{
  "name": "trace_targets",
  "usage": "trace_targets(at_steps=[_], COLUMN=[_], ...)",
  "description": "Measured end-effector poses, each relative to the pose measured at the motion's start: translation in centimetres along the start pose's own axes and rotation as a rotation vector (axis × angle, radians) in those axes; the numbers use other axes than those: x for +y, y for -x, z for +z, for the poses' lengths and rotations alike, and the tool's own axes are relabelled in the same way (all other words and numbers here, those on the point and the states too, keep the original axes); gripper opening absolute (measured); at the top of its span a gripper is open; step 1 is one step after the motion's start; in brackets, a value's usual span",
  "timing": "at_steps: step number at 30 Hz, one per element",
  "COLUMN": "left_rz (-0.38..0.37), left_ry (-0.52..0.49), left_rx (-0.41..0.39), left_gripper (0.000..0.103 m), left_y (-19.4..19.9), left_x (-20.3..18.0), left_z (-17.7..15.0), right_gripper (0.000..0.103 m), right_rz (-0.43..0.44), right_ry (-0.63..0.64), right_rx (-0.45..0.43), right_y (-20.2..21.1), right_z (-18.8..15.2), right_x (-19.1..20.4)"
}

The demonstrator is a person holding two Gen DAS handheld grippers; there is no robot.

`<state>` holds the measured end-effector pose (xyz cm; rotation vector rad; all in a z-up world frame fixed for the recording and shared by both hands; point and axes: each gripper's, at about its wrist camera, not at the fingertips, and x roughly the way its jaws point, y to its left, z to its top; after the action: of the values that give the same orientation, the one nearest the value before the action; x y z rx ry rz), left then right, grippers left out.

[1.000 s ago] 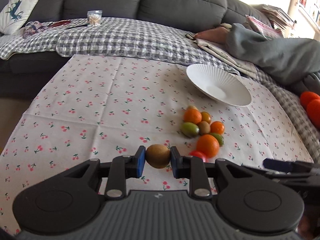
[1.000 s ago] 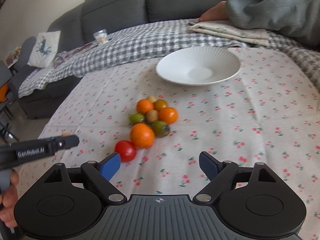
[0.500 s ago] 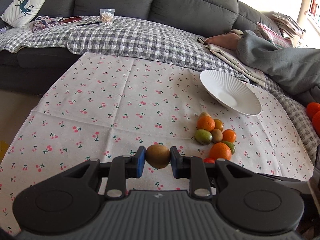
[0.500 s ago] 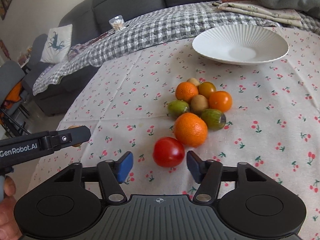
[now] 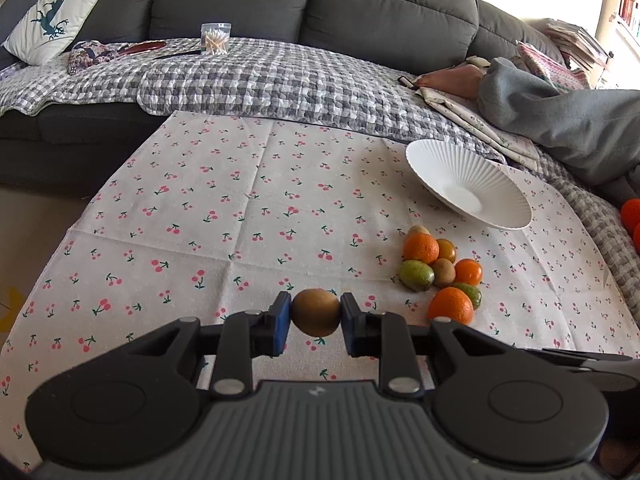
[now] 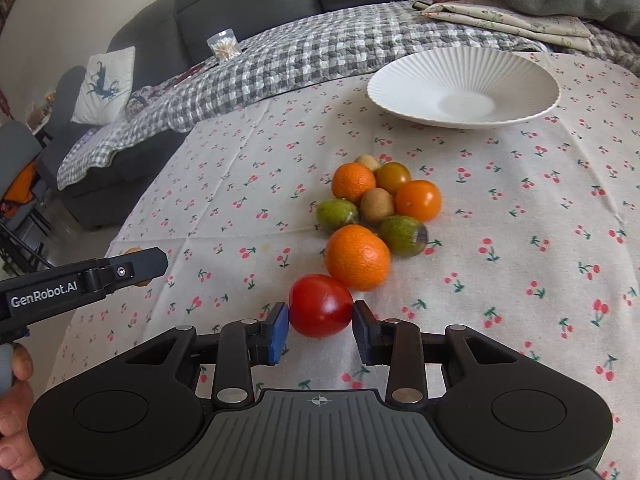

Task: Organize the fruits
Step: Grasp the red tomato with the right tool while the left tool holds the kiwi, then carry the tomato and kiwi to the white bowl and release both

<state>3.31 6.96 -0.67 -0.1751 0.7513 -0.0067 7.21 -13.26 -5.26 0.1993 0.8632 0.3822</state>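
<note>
My left gripper [image 5: 315,319] is shut on a brown kiwi [image 5: 316,312] and holds it above the cherry-print tablecloth [image 5: 240,216]. My right gripper [image 6: 321,326] has its jaws on either side of a red tomato [image 6: 320,305] that lies on the cloth; they look closed onto it. Behind the tomato lies a cluster of fruit: a big orange [image 6: 357,257], green fruits [image 6: 403,235], a kiwi [image 6: 377,205] and small oranges [image 6: 418,200]. An empty white ribbed bowl [image 6: 464,88] stands beyond the cluster, and also shows in the left view [image 5: 468,184].
A grey sofa with a checked blanket [image 5: 280,76] borders the table's far side. A jar of cotton swabs [image 5: 216,38] and a cushion [image 5: 52,20] sit on it. A person in grey [image 5: 560,116] lies at the right. The left gripper's body [image 6: 80,284] shows at the left.
My right gripper has moved forward and down to the tomato and its jaws have narrowed around it. My left gripper has kept the kiwi and risen slightly.
</note>
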Motion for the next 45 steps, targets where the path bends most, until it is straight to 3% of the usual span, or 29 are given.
trace_targets(at_steps=[13,28,38,45], left_rz=[-0.003,-0.078,-0.159,-0.2], left_ry=[-0.031,-0.096,-0.199,-0.263], left_rx=[0.001,0.011,-0.036,-0.022], left_gripper=[0.024,0.024,0.024,0.024], left_y=[-0.4,-1.6,-5.4,-10.1], left_x=[-1.2,-3.8,-8.9,-12.6], left_z=[0.4,3.6,8.0,9.4], right_gripper=[0.034,0.034,0.034,0.034], right_rz=[-0.032,-0.058,-0.101,-0.131], right_ry=[-0.051,-0.046,-0.115,-0.144], right_rx=[-0.025,-0.078,-0.164,-0.15], right_y=[4.1,7.1,6.8,3.7], right_z=[0.9,6.0,11.4,13.5], right_x=[-3.1,-6.6,-12.2,-14.1])
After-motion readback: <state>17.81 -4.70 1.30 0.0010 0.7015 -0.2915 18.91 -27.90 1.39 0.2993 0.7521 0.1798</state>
